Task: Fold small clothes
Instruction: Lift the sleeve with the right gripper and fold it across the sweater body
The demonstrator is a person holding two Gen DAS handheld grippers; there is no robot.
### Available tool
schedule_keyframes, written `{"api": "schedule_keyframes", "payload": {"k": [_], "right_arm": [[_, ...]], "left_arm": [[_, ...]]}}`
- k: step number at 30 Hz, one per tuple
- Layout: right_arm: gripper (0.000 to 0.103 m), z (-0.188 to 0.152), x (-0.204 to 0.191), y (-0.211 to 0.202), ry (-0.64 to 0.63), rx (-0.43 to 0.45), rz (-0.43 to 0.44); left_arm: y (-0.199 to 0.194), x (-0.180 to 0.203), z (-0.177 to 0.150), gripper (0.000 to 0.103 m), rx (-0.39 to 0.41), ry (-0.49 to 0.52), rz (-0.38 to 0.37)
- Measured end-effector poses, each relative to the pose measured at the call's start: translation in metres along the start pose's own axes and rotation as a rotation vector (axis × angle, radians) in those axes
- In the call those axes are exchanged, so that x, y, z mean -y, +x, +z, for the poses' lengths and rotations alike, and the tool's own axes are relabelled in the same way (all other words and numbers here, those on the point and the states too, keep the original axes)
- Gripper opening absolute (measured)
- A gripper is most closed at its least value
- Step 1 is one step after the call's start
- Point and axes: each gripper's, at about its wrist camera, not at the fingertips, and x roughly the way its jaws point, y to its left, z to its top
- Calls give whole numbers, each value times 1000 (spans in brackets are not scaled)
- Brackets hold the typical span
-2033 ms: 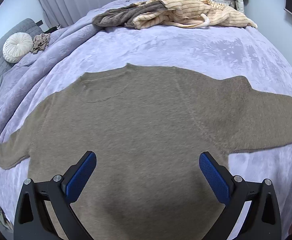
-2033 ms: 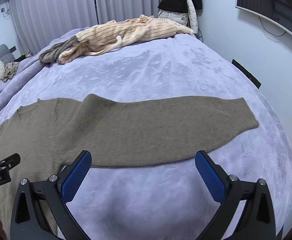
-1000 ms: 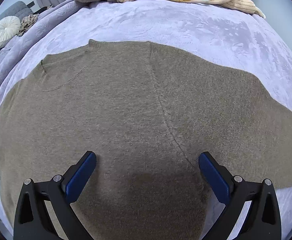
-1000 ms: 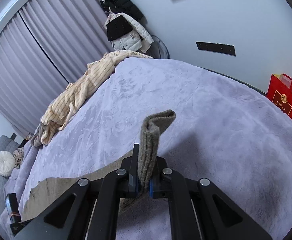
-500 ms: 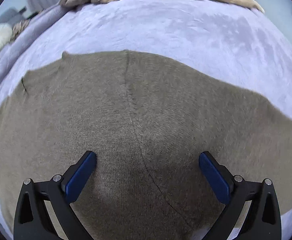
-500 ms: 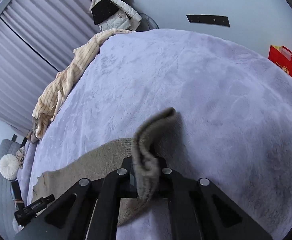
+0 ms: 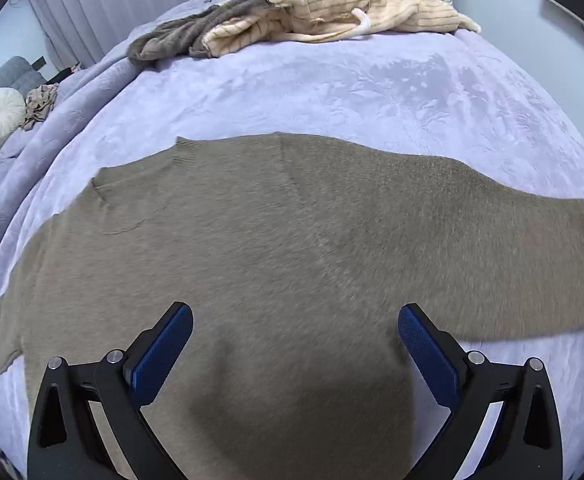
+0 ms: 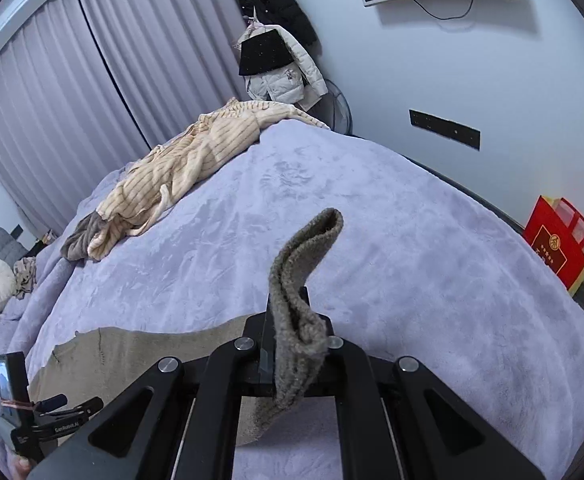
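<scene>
A taupe sweater (image 7: 276,248) lies flat across the middle of the bed (image 7: 331,92) (lilac plush cover), its collar toward the far left. The right gripper (image 8: 292,344) pinches one sleeve (image 8: 303,264) tight, the cuff standing up above the closed pads. The left gripper (image 7: 295,344) hangs above the sweater's body, its fingers (image 7: 160,356) spread wide with nothing between them. A striped cream garment (image 7: 331,8) sits heaped at the bed's far edge.

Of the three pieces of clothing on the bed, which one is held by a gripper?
The brown sweater: the right gripper is shut on its sleeve end. The cream striped garment and the grey garment lie untouched at the far edge.
</scene>
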Motion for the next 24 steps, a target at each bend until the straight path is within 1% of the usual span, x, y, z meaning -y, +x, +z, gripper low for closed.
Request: {"api": "schedule_keyframes", "payload": {"k": [2, 3, 6, 7, 11, 15, 19, 24], "right_arm": [[6, -1, -18, -1, -24, -10, -5], [6, -2, -26, -2, -35, -13, -5], [6, -6, -53, -7, -60, -18, 8], [6, -6, -62, -10, -70, -17, 14], [6, -7, -108, -19, -119, -13, 52], [6, -14, -155, -23, -179, -18, 72], [6, -24, -201, -24, -238, -22, 89], [6, -40, -248, -22, -303, -29, 95]], "left_arm": [[-6, -8, -12, 103, -3, -3, -10], [-1, -24, -11, 103, -1, -6, -19], [-4, -46, -28, 103, -4, -15, -28], [-8, -53, -38, 103, -8, -20, -33], [-9, -86, -58, 103, -33, -77, -59], [-13, -119, -70, 103, -43, -148, -88], [-20, -145, -80, 103, -25, -186, -95], [-24, -173, -92, 103, -18, -224, -106]]}}
